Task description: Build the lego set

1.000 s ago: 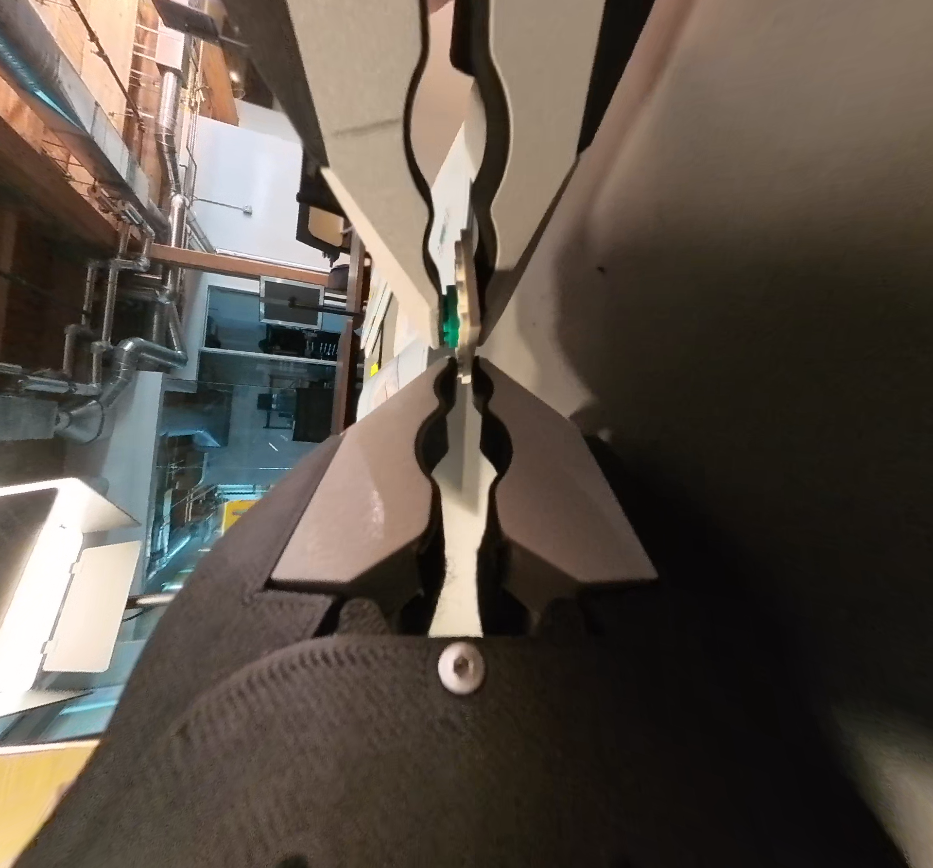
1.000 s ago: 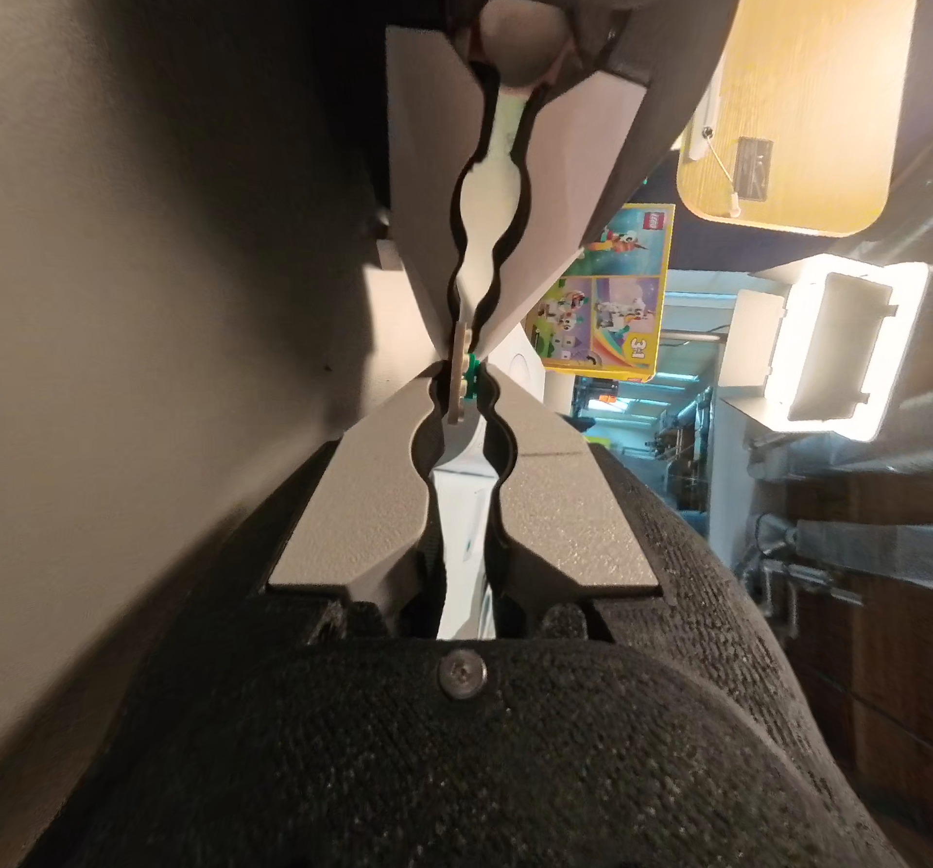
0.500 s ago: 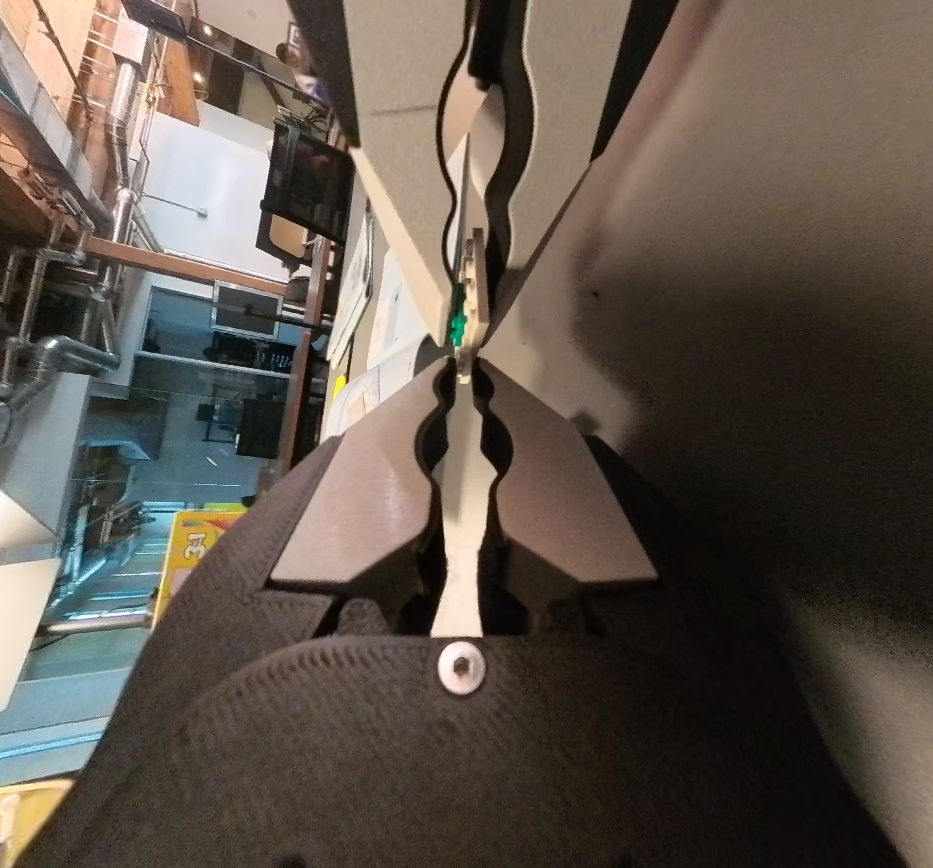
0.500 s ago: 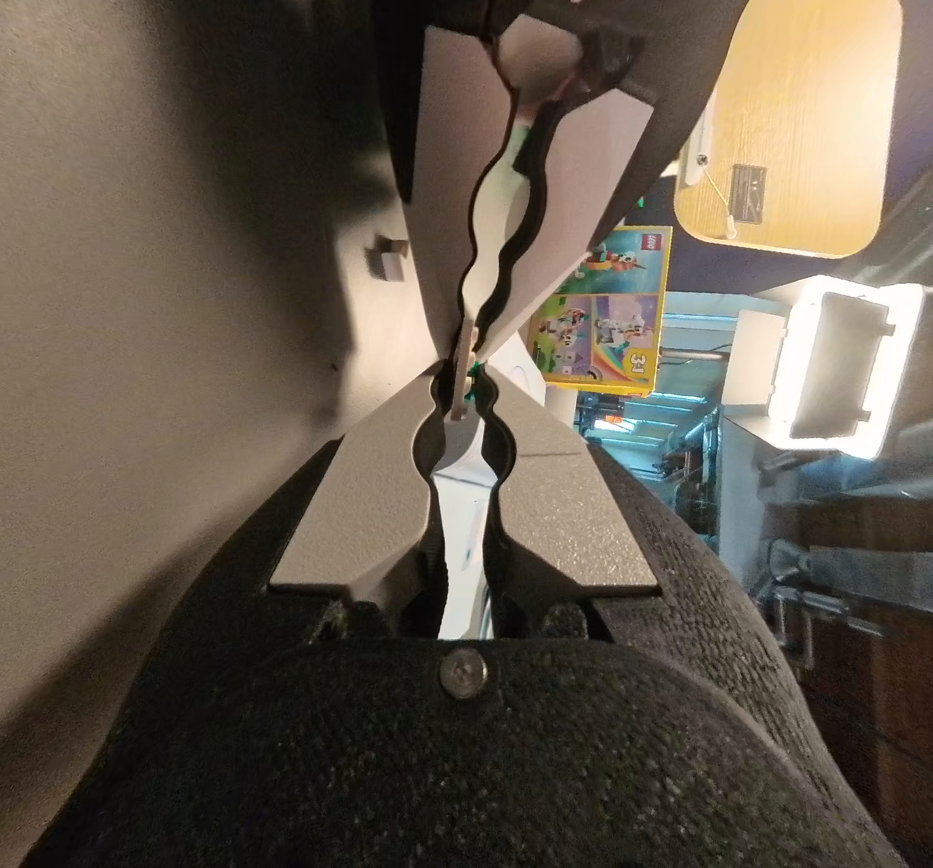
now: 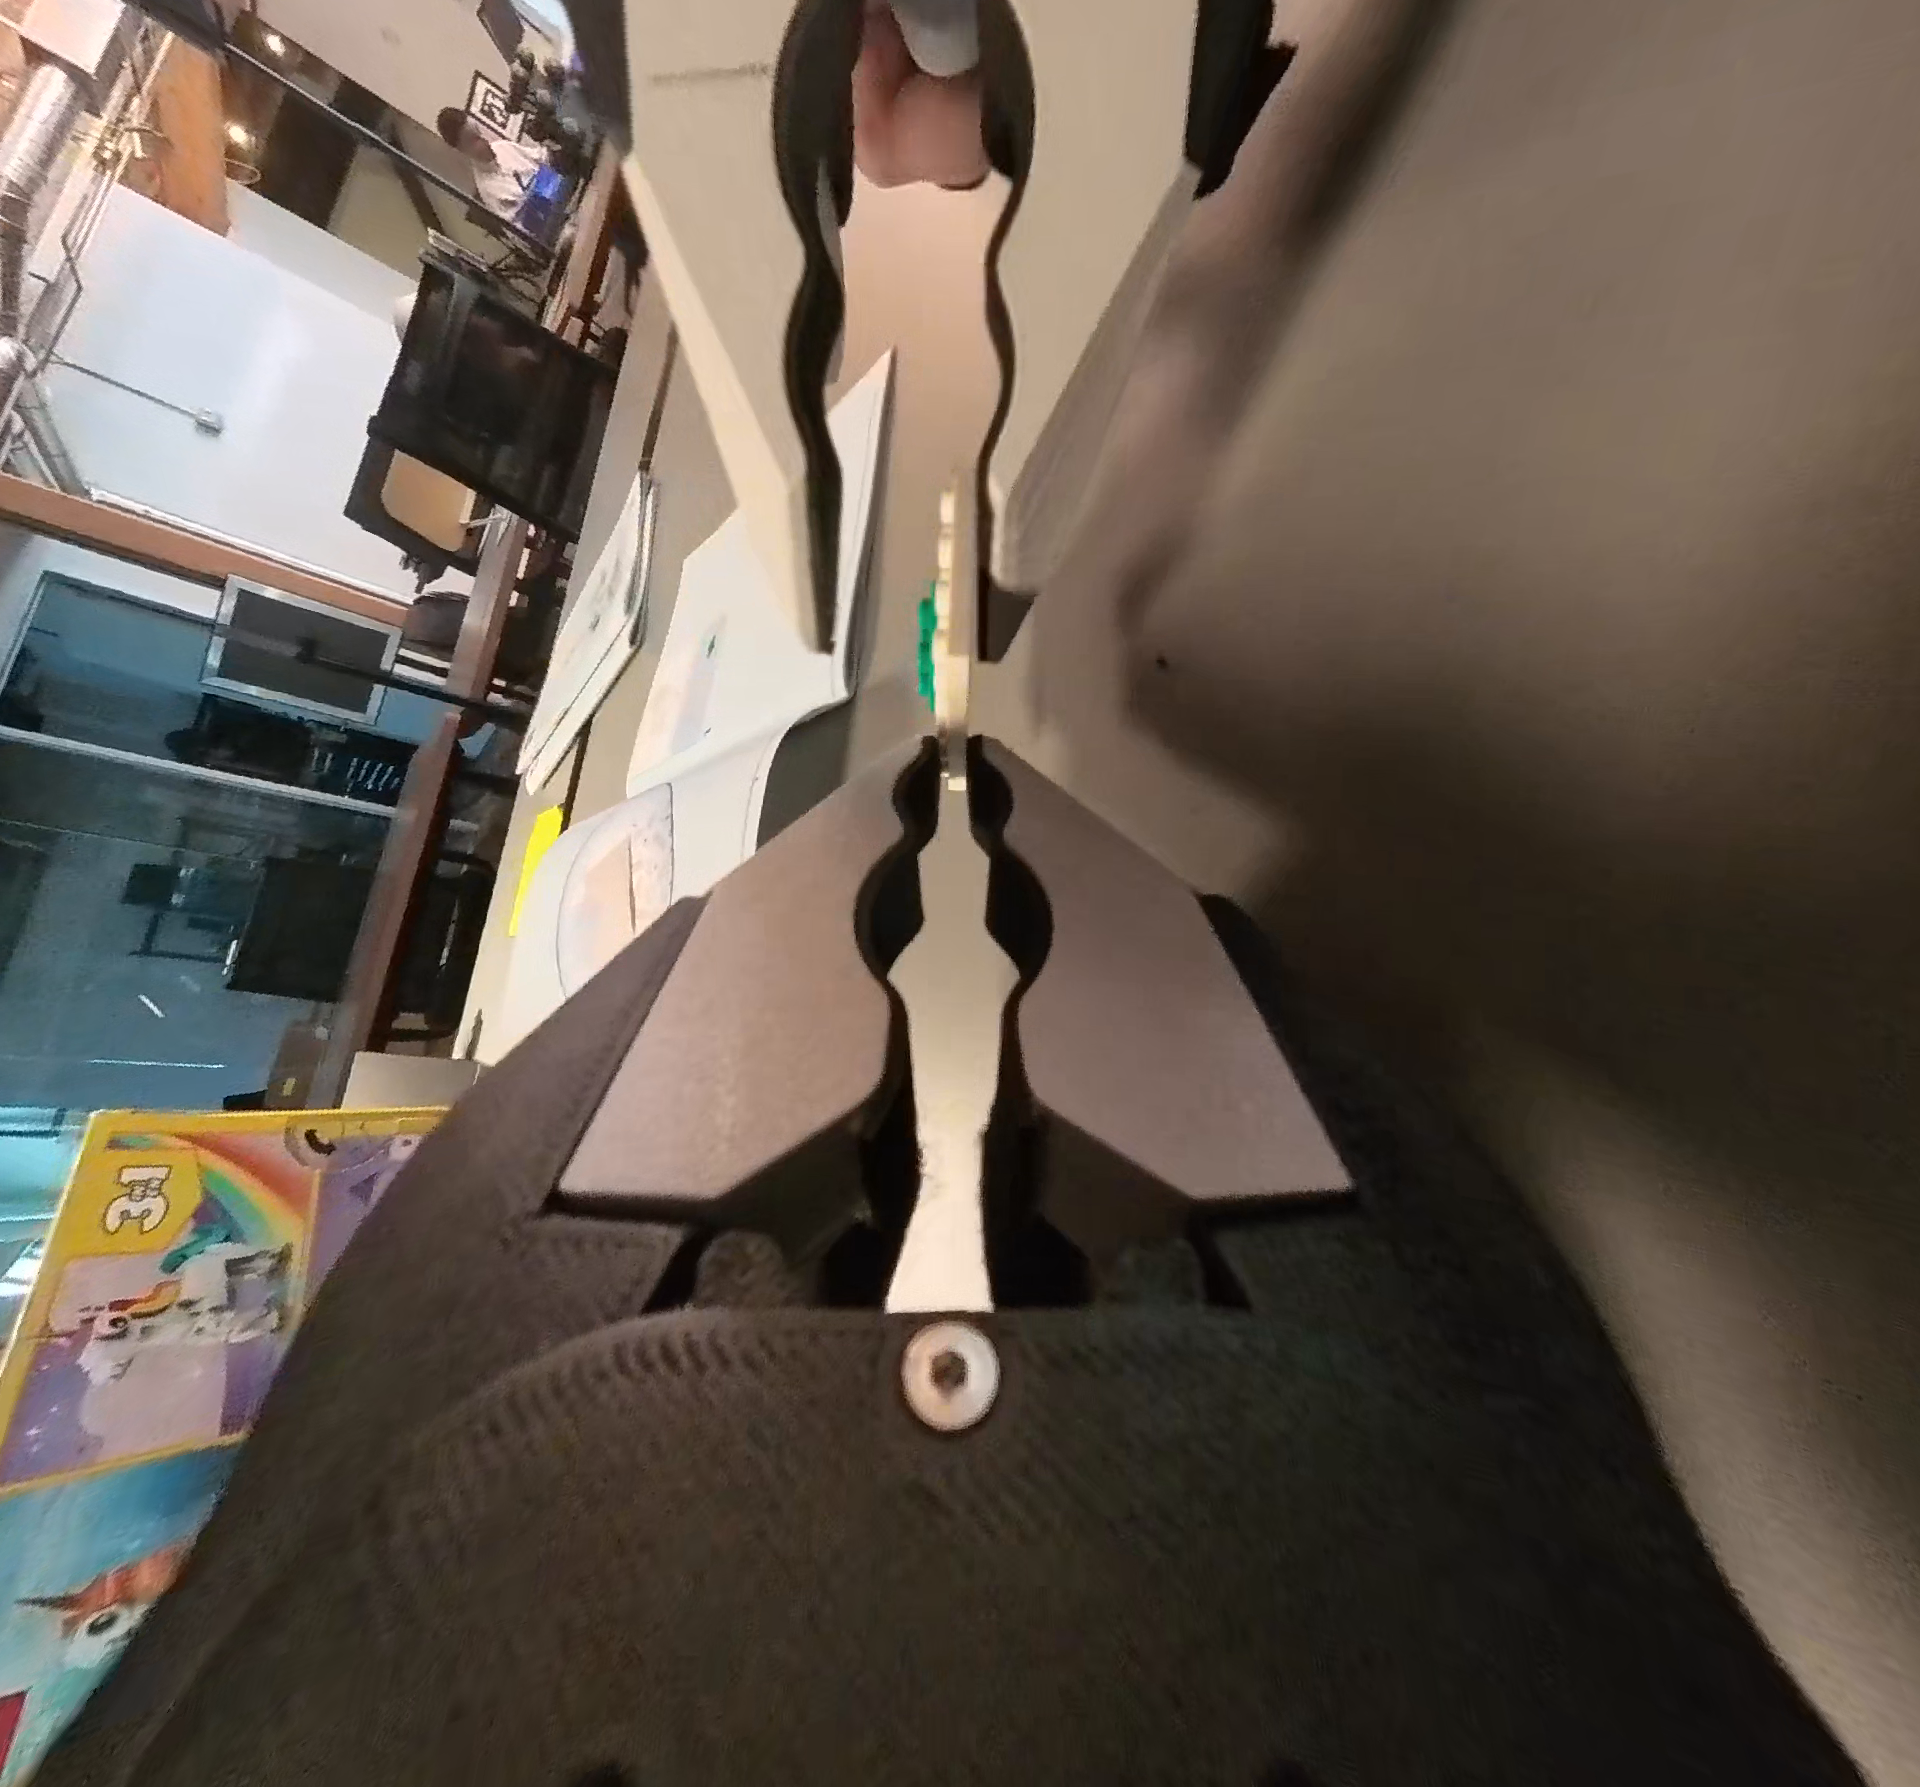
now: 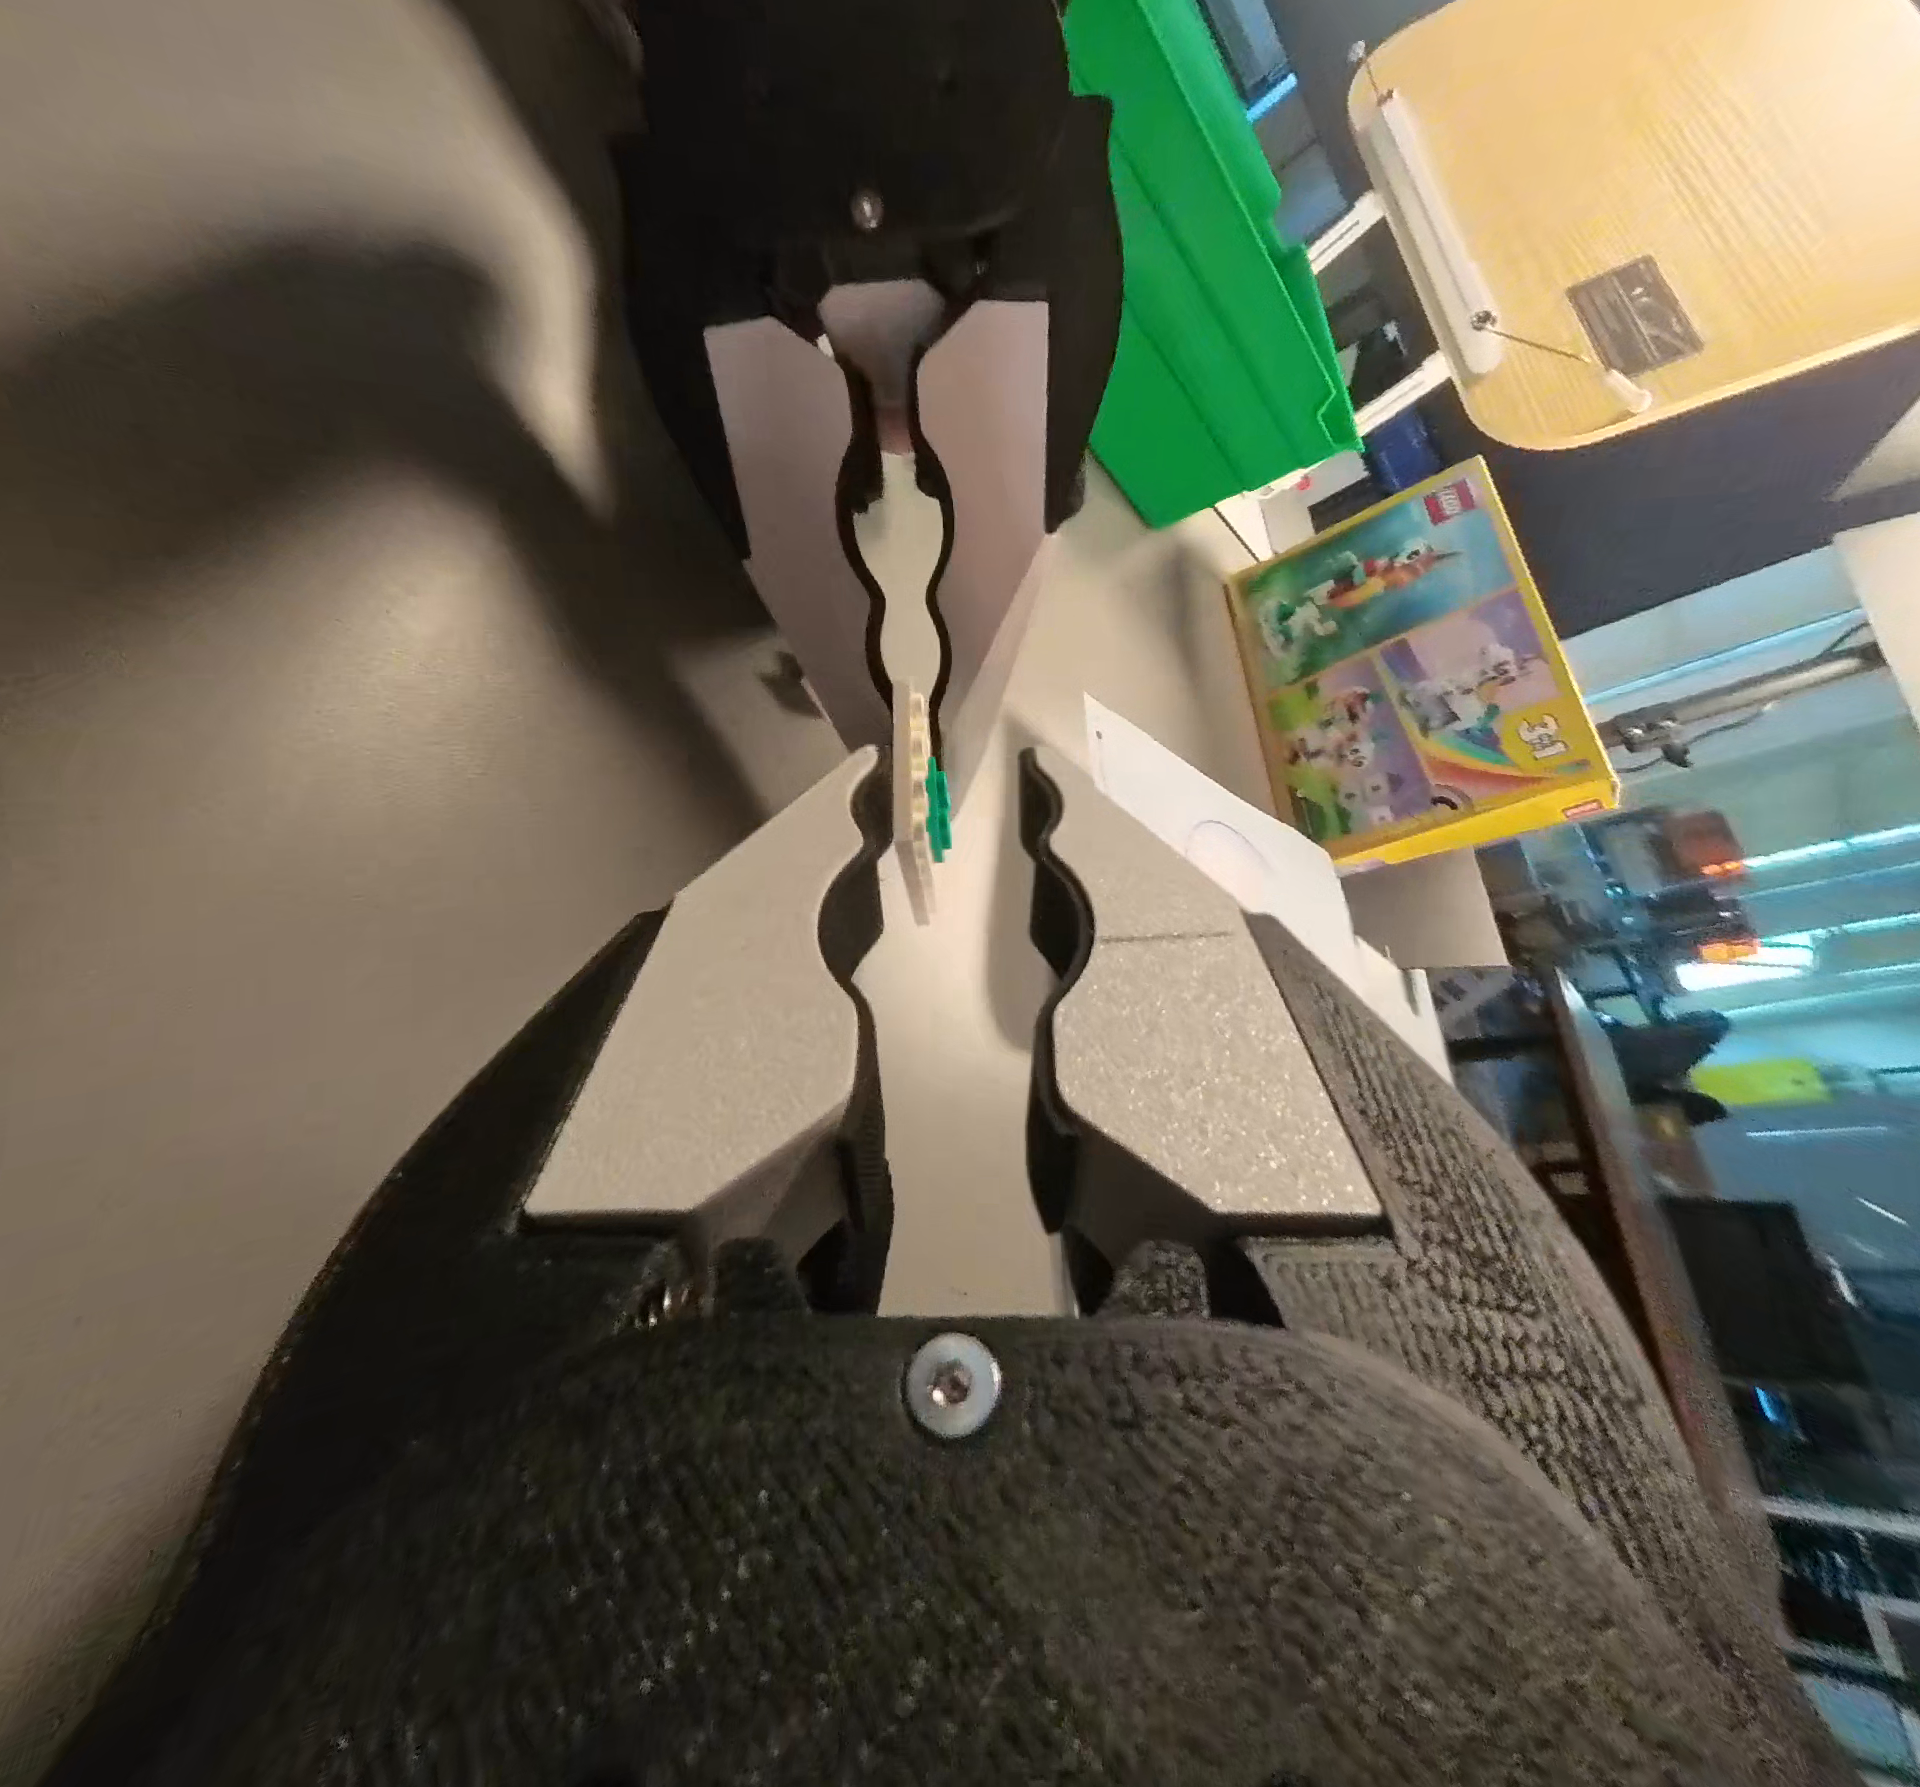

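My left gripper point(image 5: 954, 752) is clenched on the near edge of a thin pale lego plate point(image 5: 958, 574), which I hold on edge in the air above the grey table point(image 5: 1558, 594). Only a narrow strip of it sits between my tips. A small green piece point(image 5: 925, 638) is stuck to one face of the plate, partway along.

Just past it, my right gripper point(image 6: 948, 771) faces the other way with its jaws standing apart, one on each side of the plate's free end and gripping nothing.

I judge the plate light, stiff and slick. It should not bend, but with an edge grip this shallow it could pivot or slip if pushed sideways. The green piece looks held only by its studs, so a knock may pop it off. The safest hold is flat across both faces of the plate, away from the green piece.

Farther off on the table lie a white booklet point(image 6: 1195, 802), then the yellow-edged lego box point(image 6: 1423, 688), with a green bin point(image 6: 1195, 231) beyond.
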A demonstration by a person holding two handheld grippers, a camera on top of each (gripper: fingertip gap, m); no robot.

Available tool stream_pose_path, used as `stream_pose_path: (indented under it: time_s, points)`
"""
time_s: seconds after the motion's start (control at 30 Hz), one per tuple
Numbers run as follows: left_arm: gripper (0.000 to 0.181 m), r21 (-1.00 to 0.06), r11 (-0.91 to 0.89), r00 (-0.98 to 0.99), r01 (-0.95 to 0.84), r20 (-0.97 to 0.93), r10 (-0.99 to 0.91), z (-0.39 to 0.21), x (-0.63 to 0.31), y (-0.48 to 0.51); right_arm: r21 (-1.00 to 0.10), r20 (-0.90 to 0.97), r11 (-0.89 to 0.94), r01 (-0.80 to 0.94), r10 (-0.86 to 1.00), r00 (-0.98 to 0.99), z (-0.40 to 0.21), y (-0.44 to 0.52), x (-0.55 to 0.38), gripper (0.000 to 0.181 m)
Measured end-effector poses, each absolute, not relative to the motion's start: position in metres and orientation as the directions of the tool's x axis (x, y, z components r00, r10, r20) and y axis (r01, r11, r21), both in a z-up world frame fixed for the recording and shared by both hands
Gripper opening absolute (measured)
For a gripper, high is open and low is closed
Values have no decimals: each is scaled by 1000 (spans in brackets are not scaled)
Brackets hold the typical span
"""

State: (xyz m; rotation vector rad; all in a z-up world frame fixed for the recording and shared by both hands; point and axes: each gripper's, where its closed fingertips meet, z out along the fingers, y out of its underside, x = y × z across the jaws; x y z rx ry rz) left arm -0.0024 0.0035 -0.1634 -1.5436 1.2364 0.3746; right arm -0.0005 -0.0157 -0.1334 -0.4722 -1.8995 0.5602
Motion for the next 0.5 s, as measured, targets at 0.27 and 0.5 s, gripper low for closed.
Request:
stream_pose_path:
  time_s: [0.27,0.5]
  points:
    - [4,-543,137,412,-829,-757,-507,-161,1,1,-544,746,835,82,526,-409,-142,-14,3,7]
    - [10,-598,167,458,-784,-738,-495,-145,-4,-4,-432,788,886,167,461,-409,-148,12,13,7]
